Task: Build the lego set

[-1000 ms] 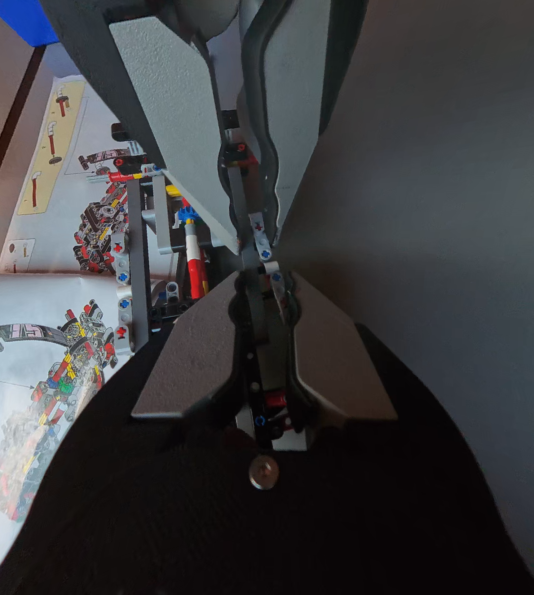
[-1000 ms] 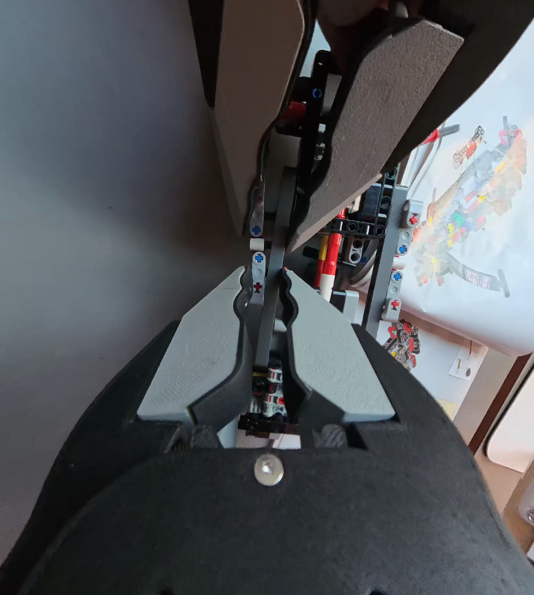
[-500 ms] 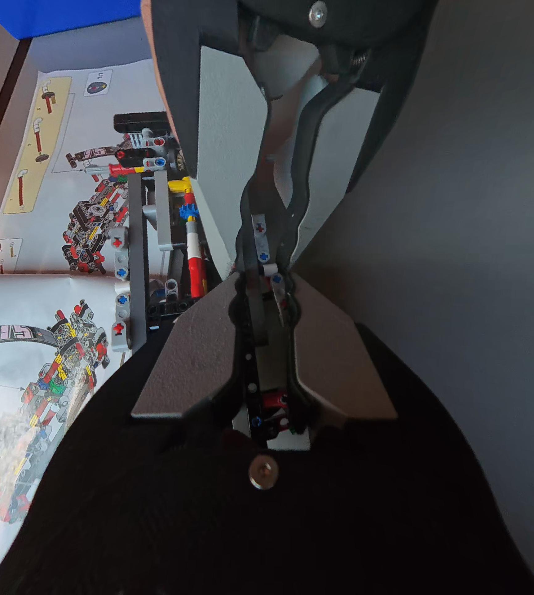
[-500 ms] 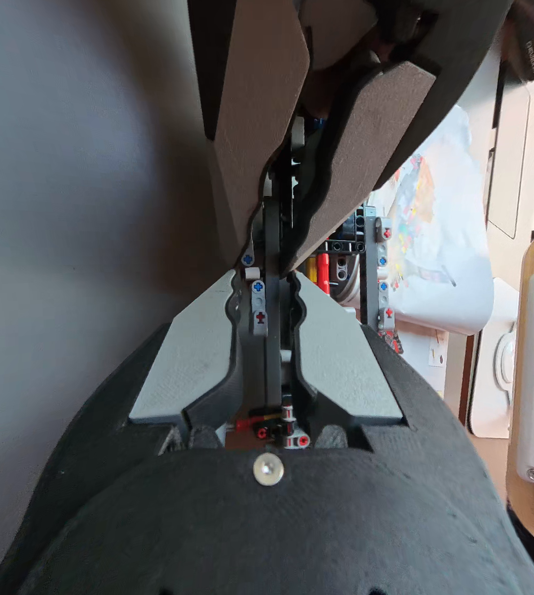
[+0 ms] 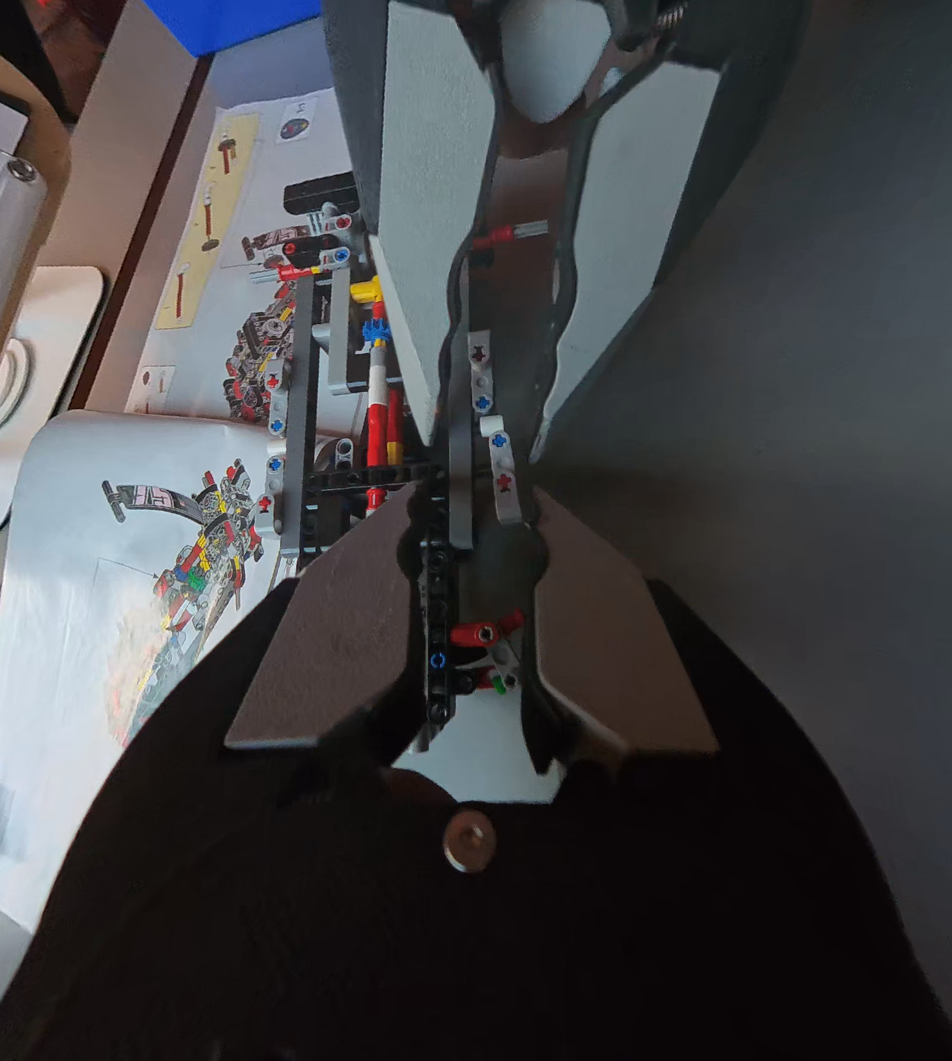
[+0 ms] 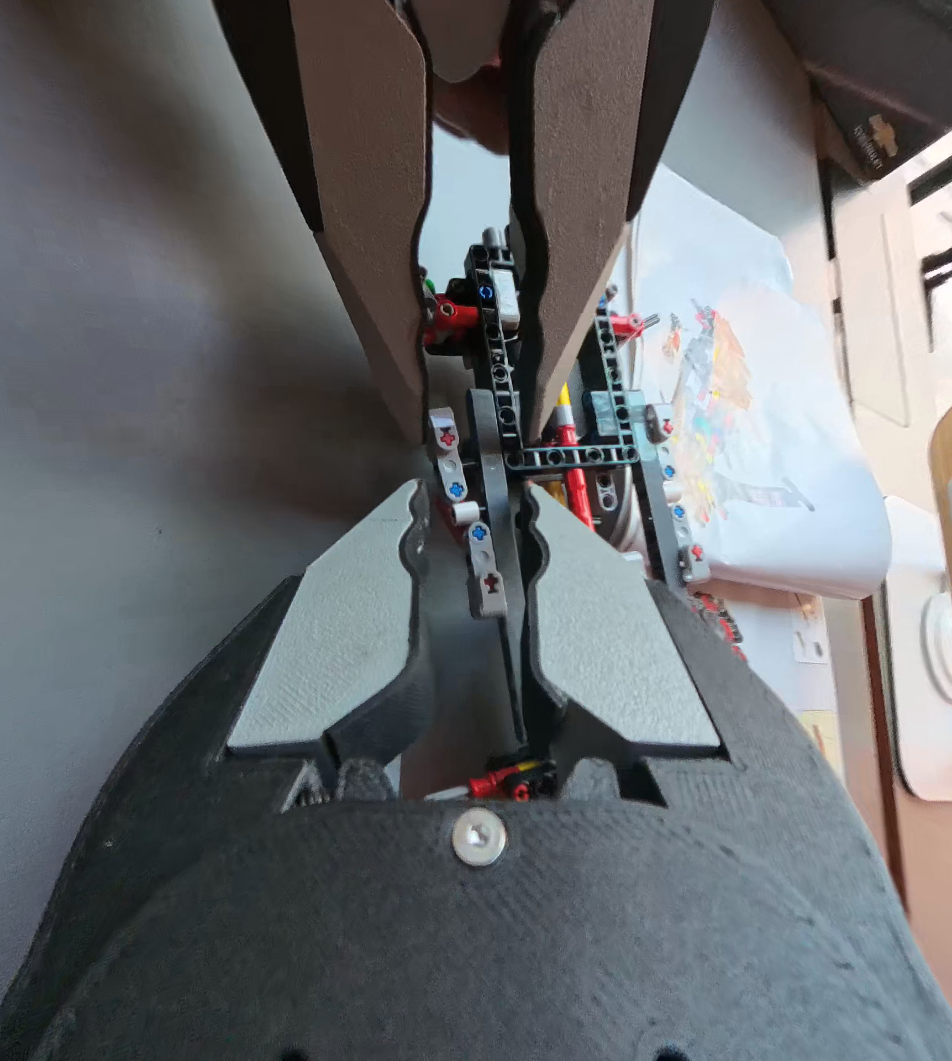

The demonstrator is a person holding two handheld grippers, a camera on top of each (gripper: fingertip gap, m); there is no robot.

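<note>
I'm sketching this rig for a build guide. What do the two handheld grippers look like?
Both match. The left gripper and the right gripper each have a rounded, textured black body, a silver screw at centre front, and two flat grey wedge-shaped fingers with wavy black inner pads. No cables or markings show.

Lighting is uneven. Daylight arrives from the instruction sheet [image 5: 117,574] side of the jaws and washes out its print in the right wrist view. The grey surface [image 5: 806,517] on the opposite side lies in dim shade. The left gripper [image 5: 470,505] body is underexposed to near black. Wide-angle distortion bends the edges, and slight motion blur softens the periphery
</note>
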